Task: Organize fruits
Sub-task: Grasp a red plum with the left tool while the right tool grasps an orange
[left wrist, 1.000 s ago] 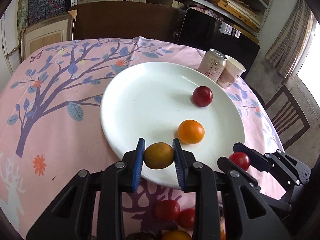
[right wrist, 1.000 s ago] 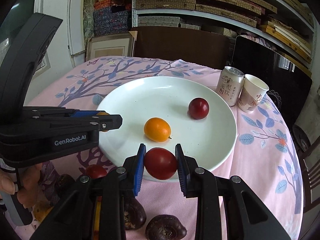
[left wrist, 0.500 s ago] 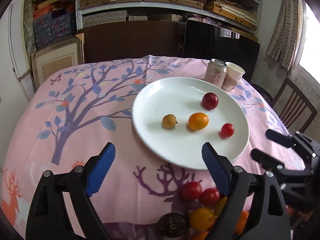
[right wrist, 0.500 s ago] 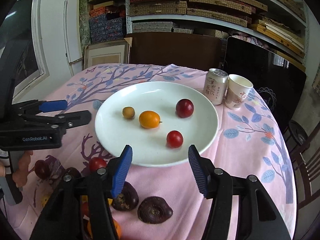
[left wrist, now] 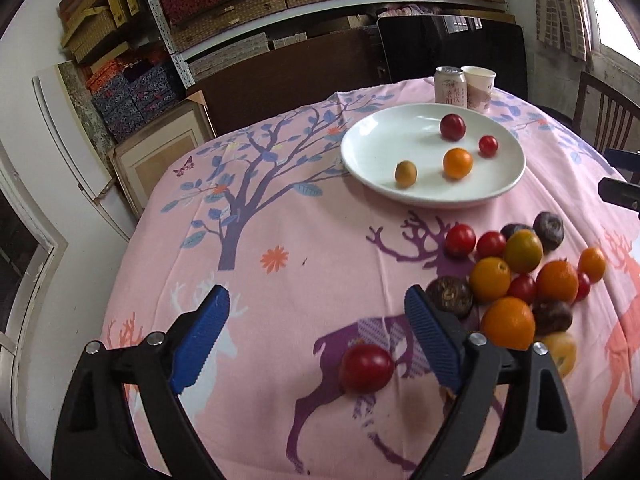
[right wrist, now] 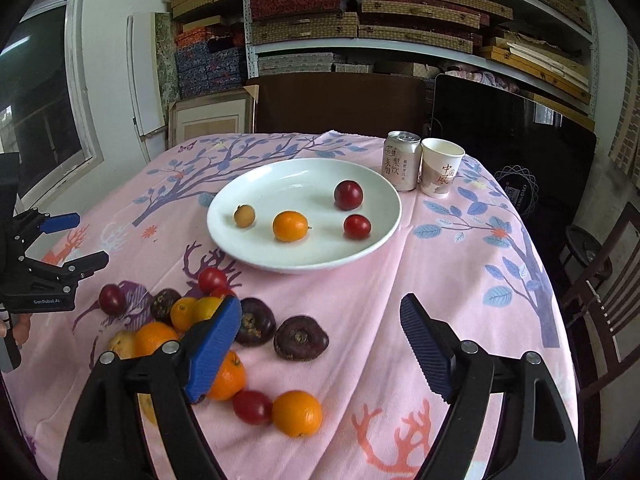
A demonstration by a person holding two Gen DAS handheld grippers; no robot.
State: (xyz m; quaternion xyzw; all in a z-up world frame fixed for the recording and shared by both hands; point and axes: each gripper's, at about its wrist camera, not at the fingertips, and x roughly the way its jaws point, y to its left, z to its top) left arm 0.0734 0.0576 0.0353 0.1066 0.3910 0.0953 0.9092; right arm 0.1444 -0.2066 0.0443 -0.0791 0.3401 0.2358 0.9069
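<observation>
Left hand-held gripper (left wrist: pixel 316 336): angled down over worktop (left wrist: pixel 304 240), jaws wide, empty.
Right hand-held gripper (right wrist: pixel 320 344): angled down, jaws opening, empty.
Fruit pile (right wrist: pixel 192 320): on cloth beside plate (right wrist: pixel 248 256).

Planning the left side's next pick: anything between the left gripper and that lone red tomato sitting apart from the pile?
Nothing visible. The lone red tomato lies on bare tablecloth just ahead of the open left gripper, nearer its right finger. The fruit pile sits off to the right, clear of the approach.
</observation>
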